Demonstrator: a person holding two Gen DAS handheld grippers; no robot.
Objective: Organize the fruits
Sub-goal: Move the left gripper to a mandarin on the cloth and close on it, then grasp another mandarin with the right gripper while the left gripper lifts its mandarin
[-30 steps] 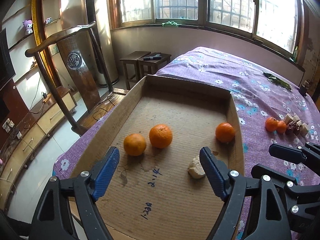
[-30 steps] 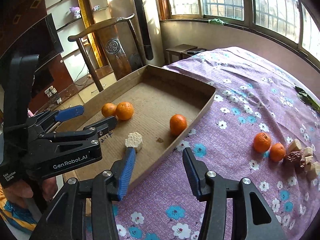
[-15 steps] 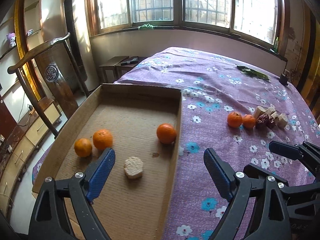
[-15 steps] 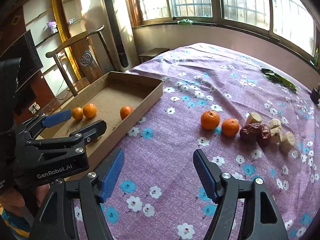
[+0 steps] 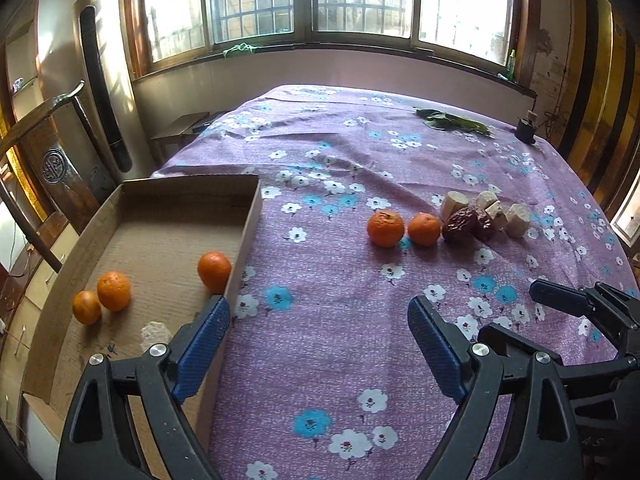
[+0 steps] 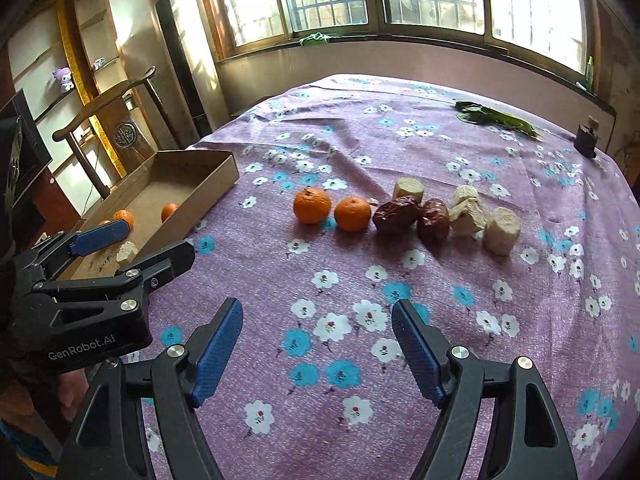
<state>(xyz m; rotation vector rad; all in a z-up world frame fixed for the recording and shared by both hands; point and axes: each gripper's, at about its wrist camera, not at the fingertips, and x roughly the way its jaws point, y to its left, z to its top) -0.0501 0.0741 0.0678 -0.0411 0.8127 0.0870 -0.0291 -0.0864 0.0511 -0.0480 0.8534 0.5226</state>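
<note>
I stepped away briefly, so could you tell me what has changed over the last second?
Both grippers swung away from the cardboard box towards the loose fruit row. The right gripper is opening, nothing between its jaws; the left gripper stays open and empty. Three oranges and the pale chunk remain in the box.

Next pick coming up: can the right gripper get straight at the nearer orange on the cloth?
Probably yes: right gripper is opening, empty, with only bare cloth before the orange.

Three oranges point(image 5: 214, 271) and a pale chunk point(image 5: 153, 333) lie in the open cardboard box point(image 5: 248, 236) at left. Right of it, two oranges point(image 6: 312, 205), two dark dates point(image 6: 397, 214) and pale chunks point(image 6: 501, 230) lie in a row on the floral bedspread point(image 6: 320, 288).
</note>
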